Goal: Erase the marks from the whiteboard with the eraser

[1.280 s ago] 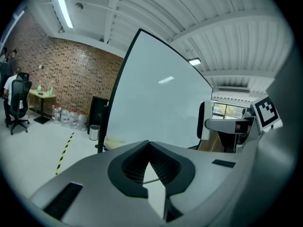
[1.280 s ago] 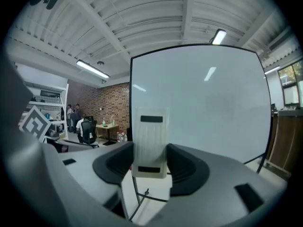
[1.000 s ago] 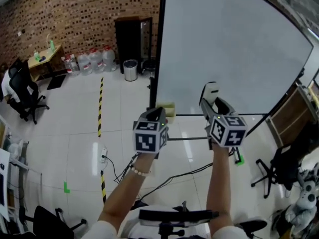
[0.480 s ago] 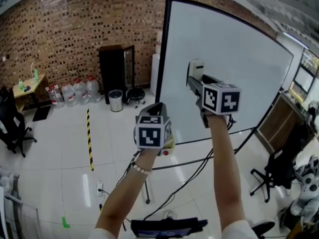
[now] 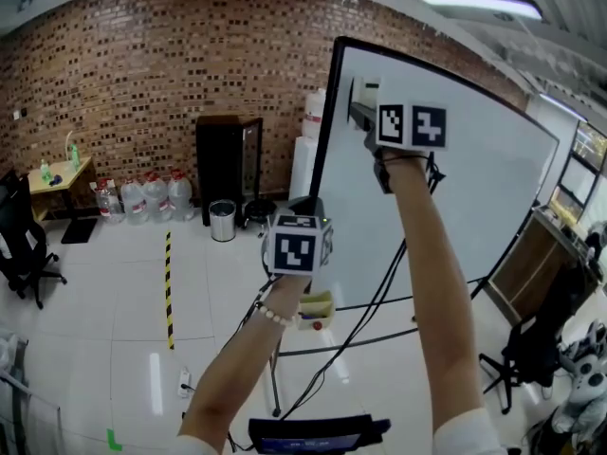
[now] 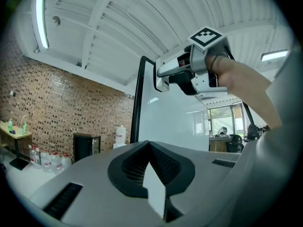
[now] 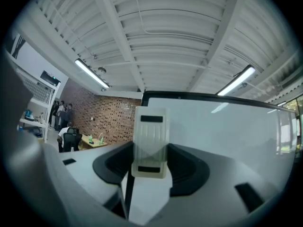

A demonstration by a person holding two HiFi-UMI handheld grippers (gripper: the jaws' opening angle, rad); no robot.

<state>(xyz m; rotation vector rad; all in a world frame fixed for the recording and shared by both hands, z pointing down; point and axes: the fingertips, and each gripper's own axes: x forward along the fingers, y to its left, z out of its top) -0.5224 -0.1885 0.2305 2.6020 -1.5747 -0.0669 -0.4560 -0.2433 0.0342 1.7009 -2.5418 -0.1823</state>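
Raised higher, right tongs (image 5: 361,111) grip eraser (image 7: 150,143) by whiteboard (image 5: 474,188) (left tongs (image 5: 306,207) clenched).

Open air all round the left gripper (image 5: 305,207), low before the left edge of the whiteboard (image 5: 474,188), jaws together on nothing. Wide bare board face running right and down from the right gripper (image 5: 363,112), up by the top left corner with the eraser (image 5: 368,88) clamped in its jaws, hemmed there by the black frame (image 5: 329,140) on the left and along the top. Lower down, a small tray (image 5: 316,306) and cables (image 5: 384,287) dangling across the board's lower part; past the frame, a water dispenser (image 5: 305,164) and a black cabinet (image 5: 228,169) against the brick wall (image 5: 142,83), well apart from both arms.
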